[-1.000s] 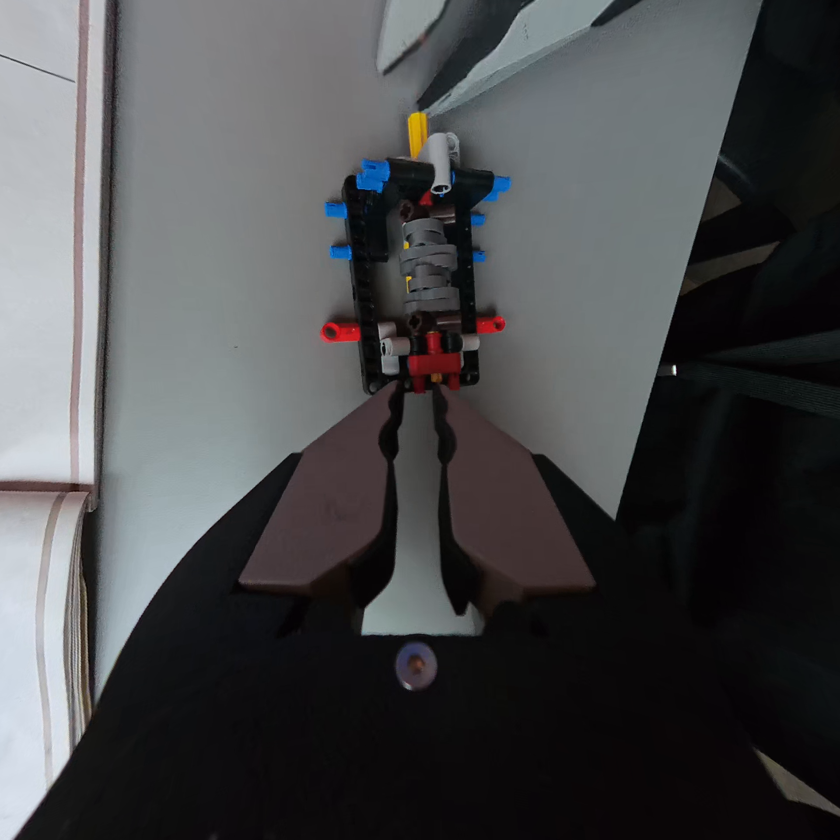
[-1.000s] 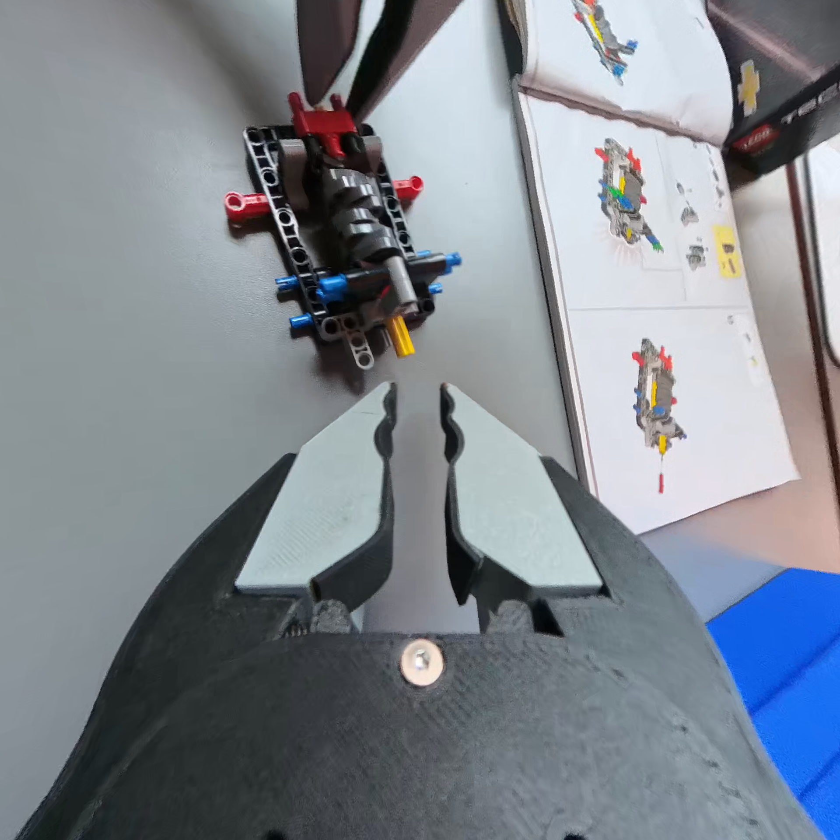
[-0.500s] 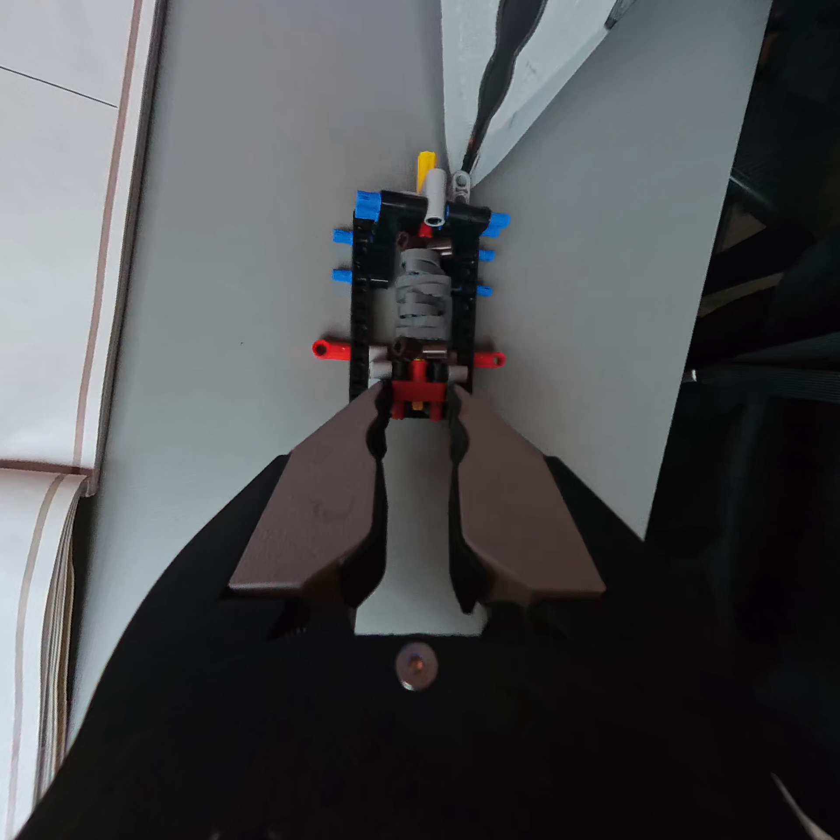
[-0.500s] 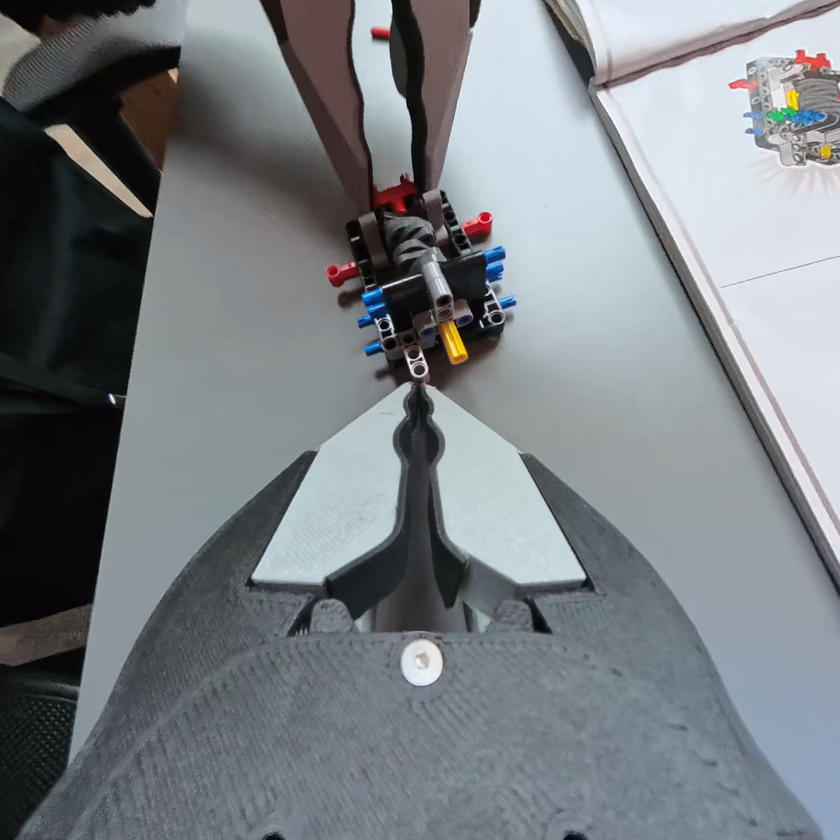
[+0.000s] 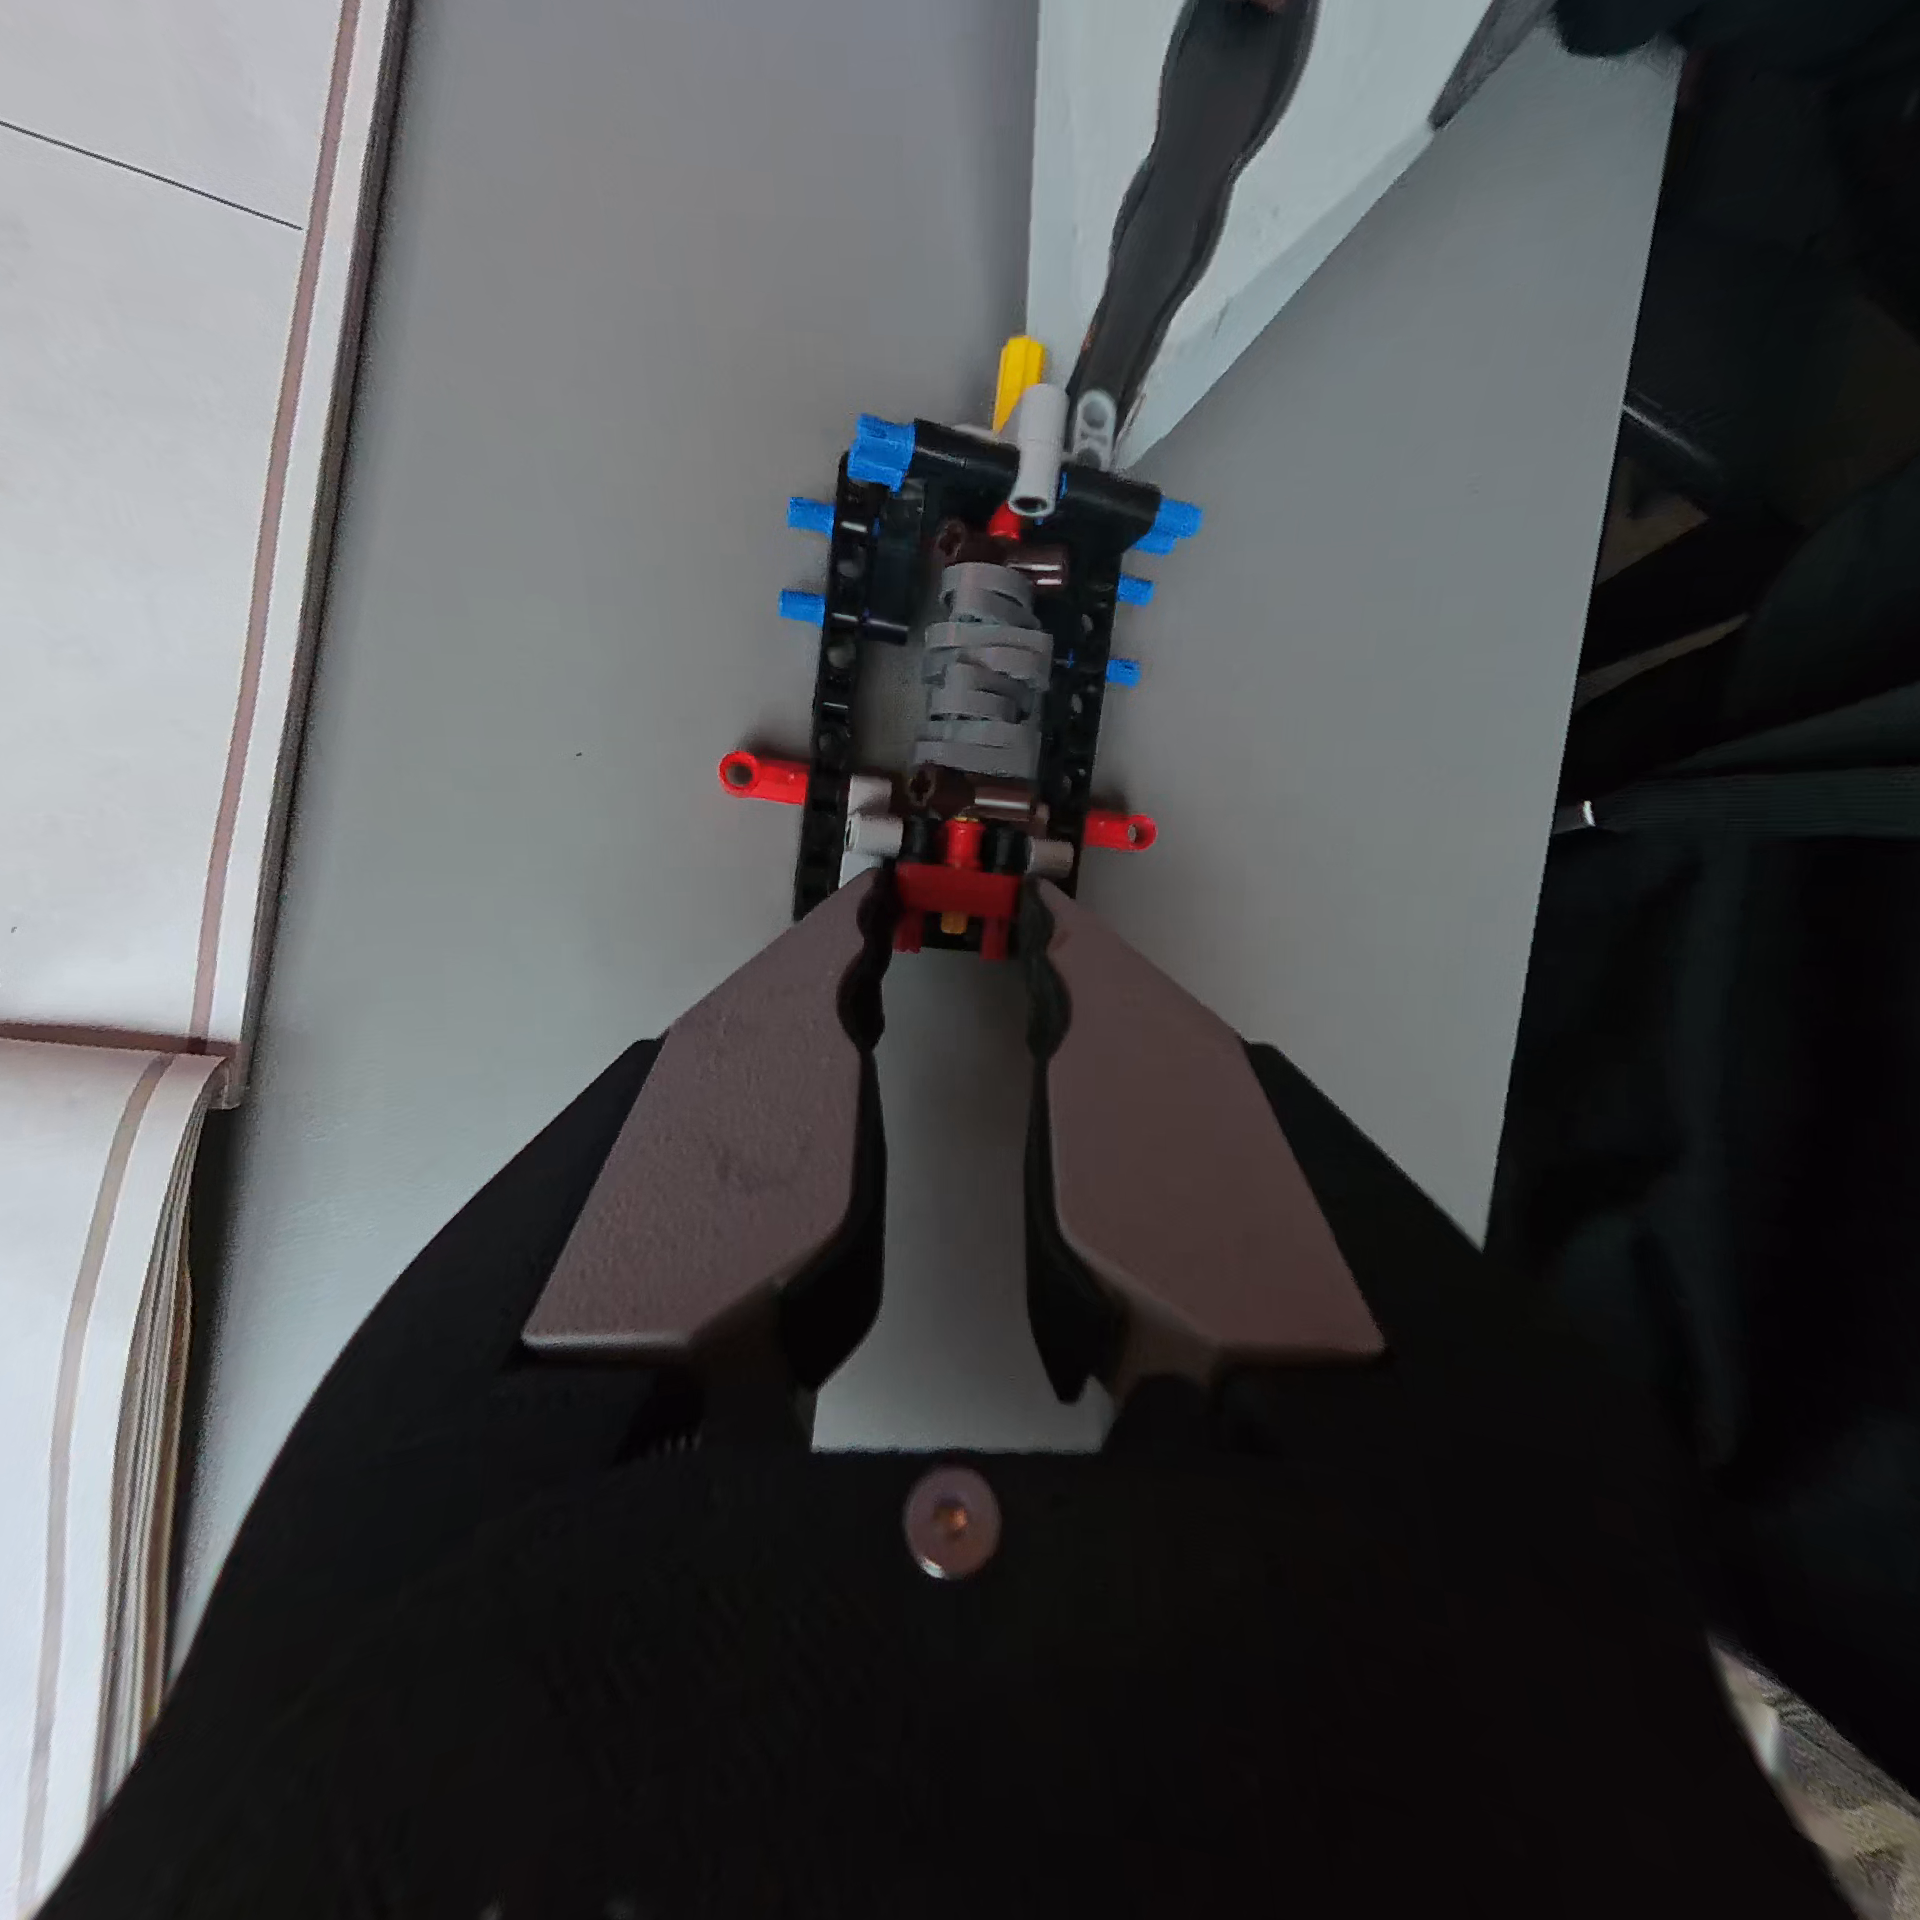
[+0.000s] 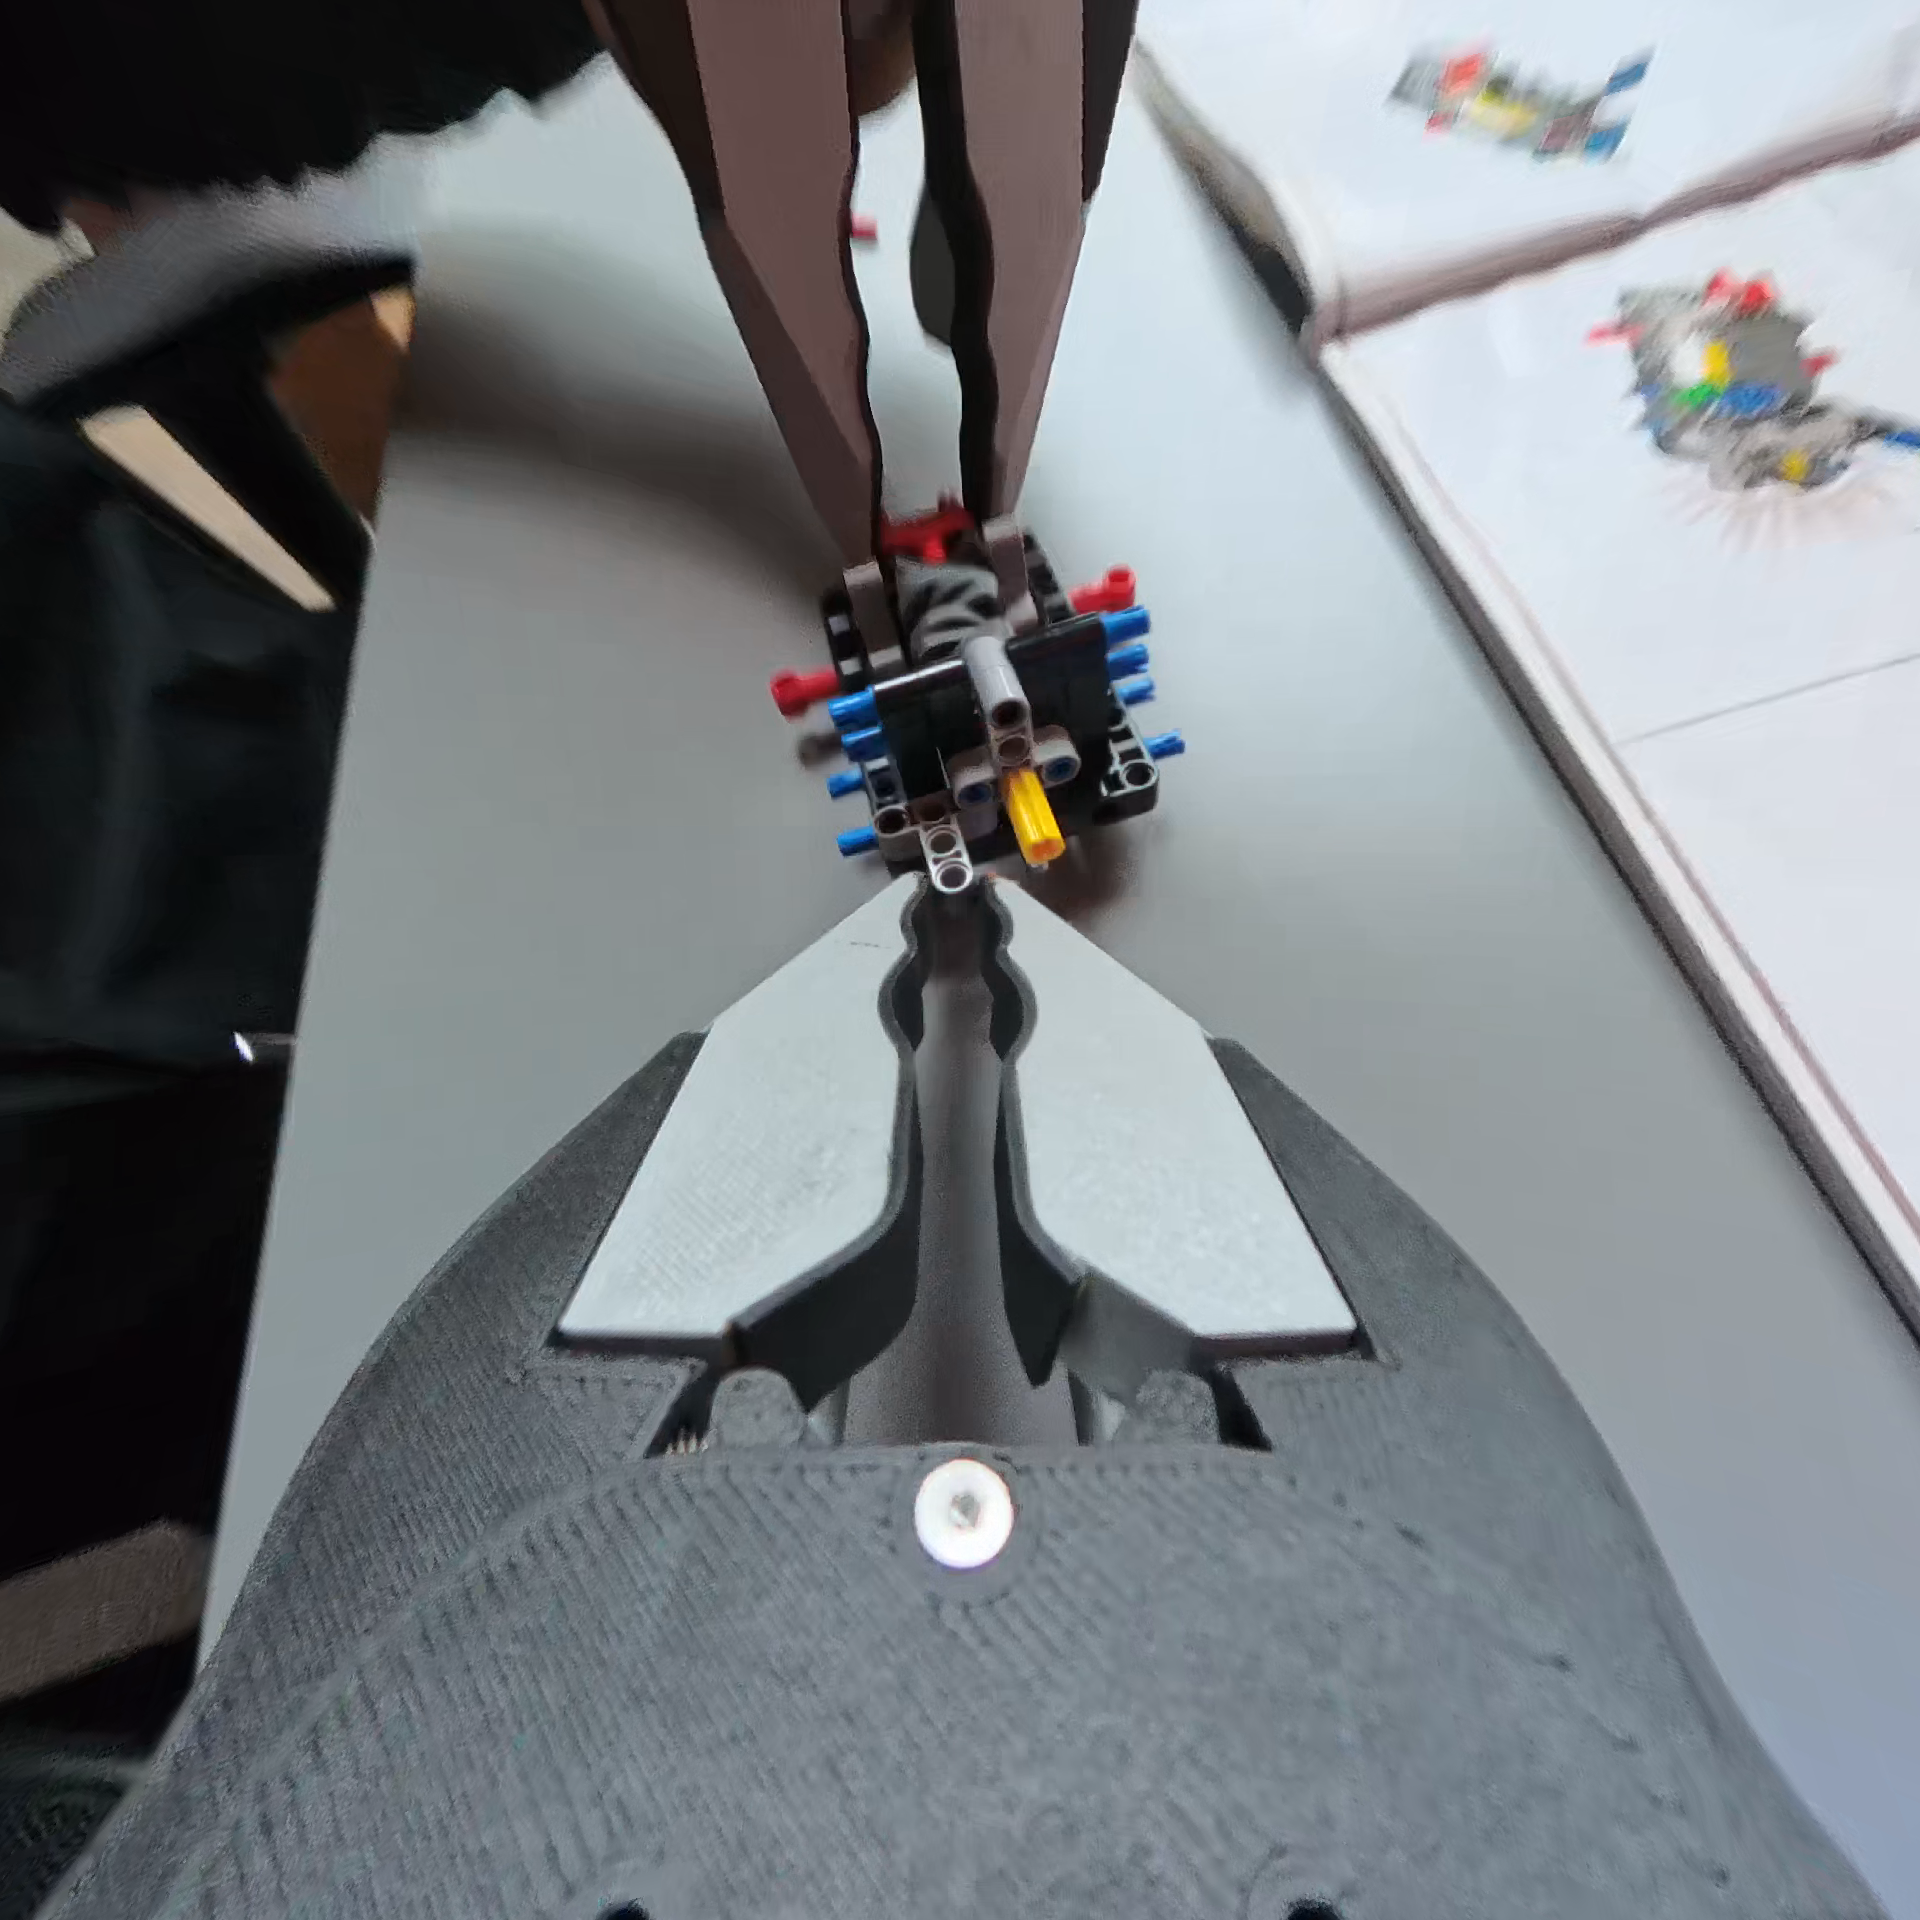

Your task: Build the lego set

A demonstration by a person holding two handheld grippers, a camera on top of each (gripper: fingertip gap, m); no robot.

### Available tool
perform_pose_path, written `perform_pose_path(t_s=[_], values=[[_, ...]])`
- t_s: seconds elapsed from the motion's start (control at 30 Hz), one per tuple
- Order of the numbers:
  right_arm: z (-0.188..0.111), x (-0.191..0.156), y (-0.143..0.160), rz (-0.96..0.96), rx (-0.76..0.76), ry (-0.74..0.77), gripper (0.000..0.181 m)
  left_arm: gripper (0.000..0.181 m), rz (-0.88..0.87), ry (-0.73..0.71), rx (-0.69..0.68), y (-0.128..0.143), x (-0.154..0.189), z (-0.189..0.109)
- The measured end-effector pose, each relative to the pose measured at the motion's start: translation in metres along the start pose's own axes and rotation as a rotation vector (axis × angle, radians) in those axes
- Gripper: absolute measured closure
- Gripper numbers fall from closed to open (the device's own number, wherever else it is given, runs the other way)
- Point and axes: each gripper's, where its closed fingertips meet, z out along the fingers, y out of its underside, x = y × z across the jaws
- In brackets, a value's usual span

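The lego model (image 5: 977,665), a black frame with a grey gear core and blue and red pins, lies on the grey table (image 5: 623,312). My left gripper (image 5: 951,914) has its brown fingers pressed on both sides of the model's red end piece (image 5: 954,894). The right wrist view shows the same hold (image 6: 935,530). My right gripper (image 6: 954,888) is at the other end of the model (image 6: 987,717). Its grey fingers stand a narrow gap apart. The tip of a light grey thin beam (image 6: 948,857) sits at their mouth, beside a yellow axle (image 6: 1034,821). A sliver of space shows at the right pad.
An open instruction booklet (image 6: 1662,520) lies along one side of the model, also in the left wrist view (image 5: 125,520). The table edge (image 5: 1538,935) runs close on the other side, with dark things beyond it. A small red piece (image 6: 862,225) lies behind the left gripper. The grippers' ends are close to 8 centimeters from one another.
My left gripper opened wider, moved forward and came to rest around the red end piece. My right gripper shut, moved up to the thin beam, then parted slightly.
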Motion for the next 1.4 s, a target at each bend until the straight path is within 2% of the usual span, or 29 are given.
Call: perform_pose_path(t_s=[0.1,0.17,0.43,0.6,0.8,0.87,0.93,1.07,1.2,1.3,1.4], values=[[-0.011,-0.014,-0.038,0.018,0.211,-0.014,0.177,0.159,0.042,0.032,0.045,0.005,0.0,-0.004],[-0.012,-0.025,-0.053,0.024,0.294,-0.025,0.177,0.159,0.041,0.066,0.065,0.008,0.004,-0.003],[-0.01,-0.03,-0.058,0.008,0.307,-0.025,0.177,0.158,0.048,0.079,0.073,0.009,0.004,-0.002],[-0.004,-0.022,-0.042,-0.022,0.224,-0.001,0.177,0.159,0.055,0.062,0.058,0.008,0.002,-0.004],[0.01,-0.003,0.013,0.027,-0.077,-0.026,0.173,0.161,-0.008,0.076,0.053,0.004,0.002,-0.004],[0.004,0.001,0.011,0.014,-0.052,-0.025,0.174,0.156,-0.013,0.08,0.055,0.004,0.004,-0.005],[-0.005,0.007,0.016,0.005,-0.054,-0.017,0.163,0.147,0.001,0.052,0.073,0.003,0.004,-0.009],[-0.019,0.024,0.012,-0.034,0.014,0.058,0.161,0.136,0.002,0.003,0.102,0.007,0.005,-0.029],[-0.026,0.036,0.002,-0.072,0.086,0.159,0.159,0.13,0.006,-0.106,0.111,0.025,-0.005,-0.047],[-0.027,0.039,0.003,-0.051,0.085,0.18,0.155,0.129,-0.017,-0.112,0.109,0.042,0.0,-0.052],[-0.034,0.049,0.004,-0.024,0.101,0.266,0.156,0.129,-0.003,-0.142,0.122,0.054,0.009,-0.063]])
